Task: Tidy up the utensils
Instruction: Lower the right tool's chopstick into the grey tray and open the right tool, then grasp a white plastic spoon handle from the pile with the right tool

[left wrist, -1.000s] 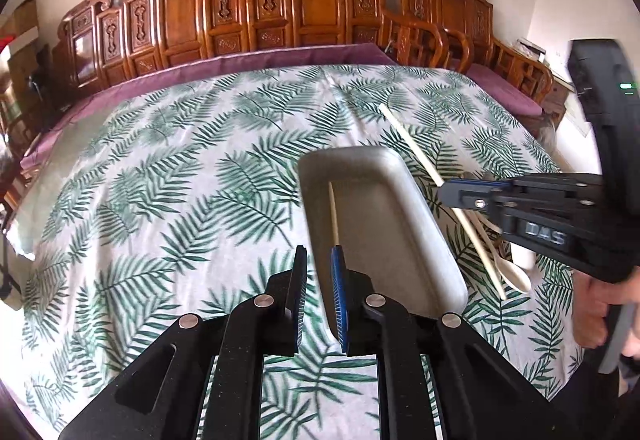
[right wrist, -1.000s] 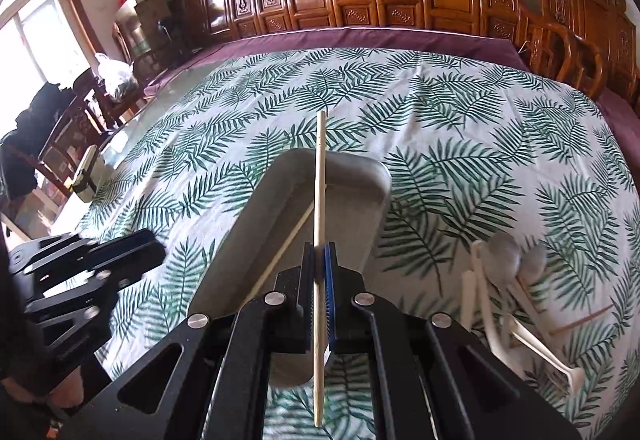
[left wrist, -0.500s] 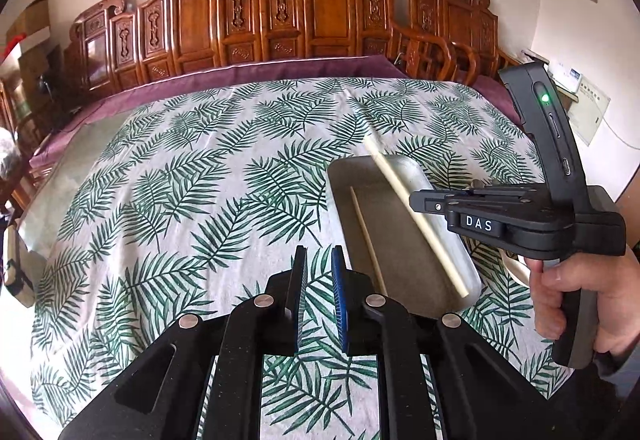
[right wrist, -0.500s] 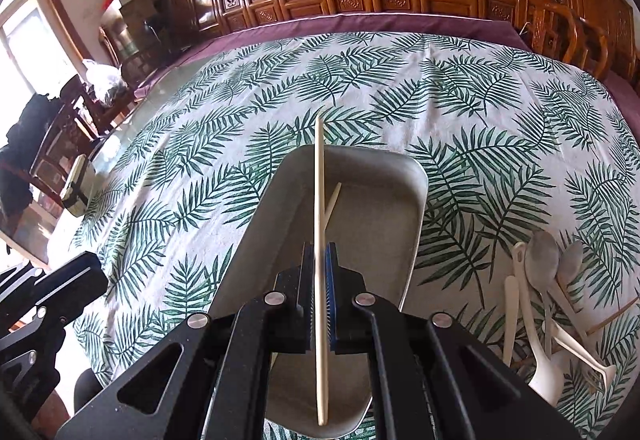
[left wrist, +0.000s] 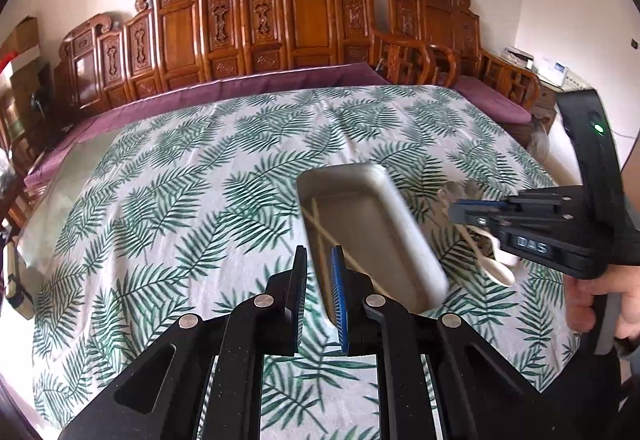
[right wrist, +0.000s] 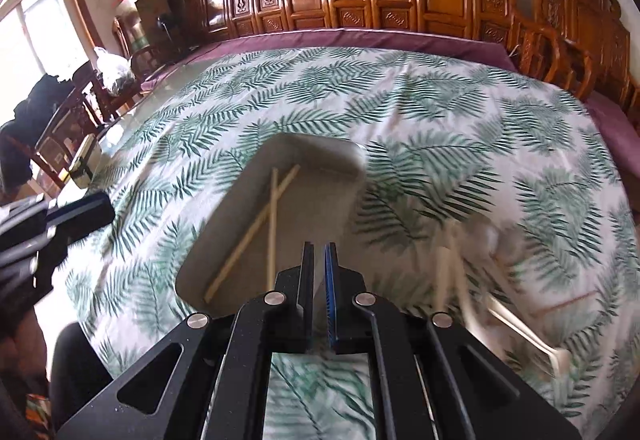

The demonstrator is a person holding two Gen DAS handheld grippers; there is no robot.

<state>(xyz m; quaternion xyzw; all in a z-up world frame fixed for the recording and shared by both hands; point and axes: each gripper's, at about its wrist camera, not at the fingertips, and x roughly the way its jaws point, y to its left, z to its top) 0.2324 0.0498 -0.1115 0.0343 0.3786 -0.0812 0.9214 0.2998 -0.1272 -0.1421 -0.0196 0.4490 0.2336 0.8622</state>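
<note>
Both pairs of fingers, left (left wrist: 318, 294) and right (right wrist: 319, 294), stand slightly parted, holding nothing. Two chopsticks (right wrist: 256, 226) lie crossed in the tray (right wrist: 320, 148) just ahead of the right fingers; pale plastic spoons (right wrist: 448, 272), blurred, lie to their right on the bench. These look light, stiff and slick, best pinched mid-handle.

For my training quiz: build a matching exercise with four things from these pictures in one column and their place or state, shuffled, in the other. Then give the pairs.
Things
1. chopsticks
2. tray
3. white spoons
4. right gripper

Places or states
A. loose on the cloth, right of the tray
B. crossed inside the tray
C. fingers slightly apart, holding nothing
D. resting on the leaf-print tablecloth

Pairs: 1-B, 2-D, 3-A, 4-C
</note>
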